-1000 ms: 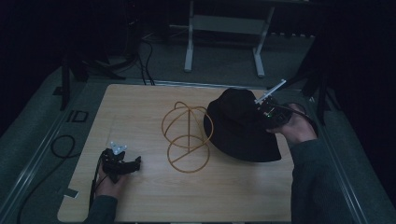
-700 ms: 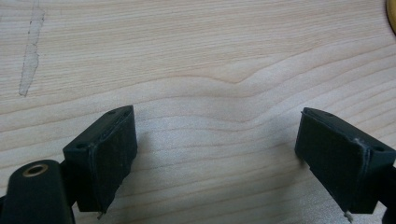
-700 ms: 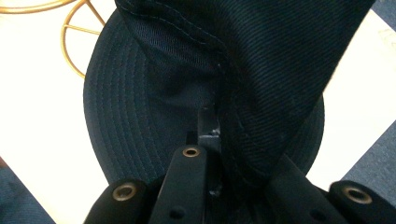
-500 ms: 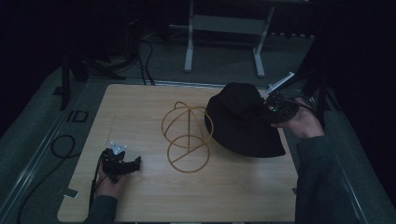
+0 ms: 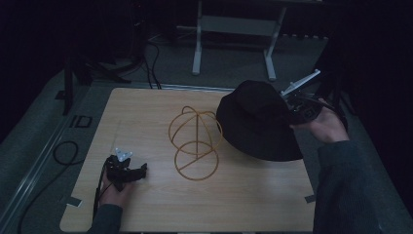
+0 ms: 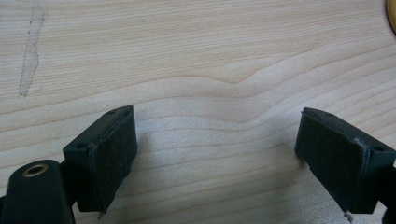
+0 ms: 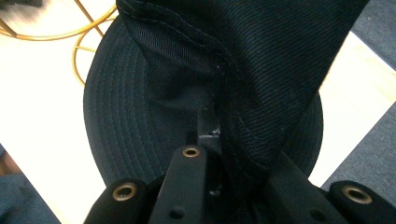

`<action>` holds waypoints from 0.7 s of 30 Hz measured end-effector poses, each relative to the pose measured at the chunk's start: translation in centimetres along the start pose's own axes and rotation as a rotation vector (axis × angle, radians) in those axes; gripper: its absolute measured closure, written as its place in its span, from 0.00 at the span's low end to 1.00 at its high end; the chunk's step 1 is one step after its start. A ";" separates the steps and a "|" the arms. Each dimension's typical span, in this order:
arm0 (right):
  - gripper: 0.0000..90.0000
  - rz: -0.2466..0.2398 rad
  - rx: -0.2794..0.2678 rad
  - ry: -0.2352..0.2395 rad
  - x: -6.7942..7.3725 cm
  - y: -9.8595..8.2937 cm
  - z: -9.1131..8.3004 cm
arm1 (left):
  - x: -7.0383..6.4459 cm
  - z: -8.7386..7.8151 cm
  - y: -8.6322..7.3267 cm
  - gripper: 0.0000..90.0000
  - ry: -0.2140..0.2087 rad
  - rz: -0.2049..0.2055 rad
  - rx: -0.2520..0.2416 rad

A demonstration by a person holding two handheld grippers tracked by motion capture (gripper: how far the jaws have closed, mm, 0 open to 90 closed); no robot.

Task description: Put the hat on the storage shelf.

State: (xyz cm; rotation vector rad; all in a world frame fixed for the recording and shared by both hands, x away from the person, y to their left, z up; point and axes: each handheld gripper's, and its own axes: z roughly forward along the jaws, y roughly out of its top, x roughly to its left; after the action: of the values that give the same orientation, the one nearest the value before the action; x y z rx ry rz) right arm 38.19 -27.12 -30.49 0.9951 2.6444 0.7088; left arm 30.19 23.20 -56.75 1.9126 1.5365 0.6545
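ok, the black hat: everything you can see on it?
The hat is a black bucket type in ribbed, woven-looking cloth, with rows of stitching round the brim. It sits at the table's right edge, crown pulled up, brim drooping. The right gripper is shut on a fold of its crown. The wire stand is beside it.

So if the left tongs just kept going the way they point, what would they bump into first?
Probably the gold wire stand. In the high view the left tongs lie open on the table, aimed right toward the stand's base ring, with bare wood between. Depth is uncertain.
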 end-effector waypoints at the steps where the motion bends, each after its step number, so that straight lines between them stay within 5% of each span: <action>1: 0.98 0.000 -0.002 0.000 0.0 0.0 -0.1 | 0.0 0.0 0.0 0.15 0.000 0.000 0.000; 21: 0.98 0.006 -0.066 0.006 -0.3 -0.1 -2.9 | 0.0 0.0 0.0 0.15 0.000 0.001 0.000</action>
State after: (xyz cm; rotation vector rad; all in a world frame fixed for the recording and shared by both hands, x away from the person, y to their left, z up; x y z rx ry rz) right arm 37.31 -28.43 -28.04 0.9855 2.6059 0.7956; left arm 30.19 23.21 -56.75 1.9132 1.5361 0.6547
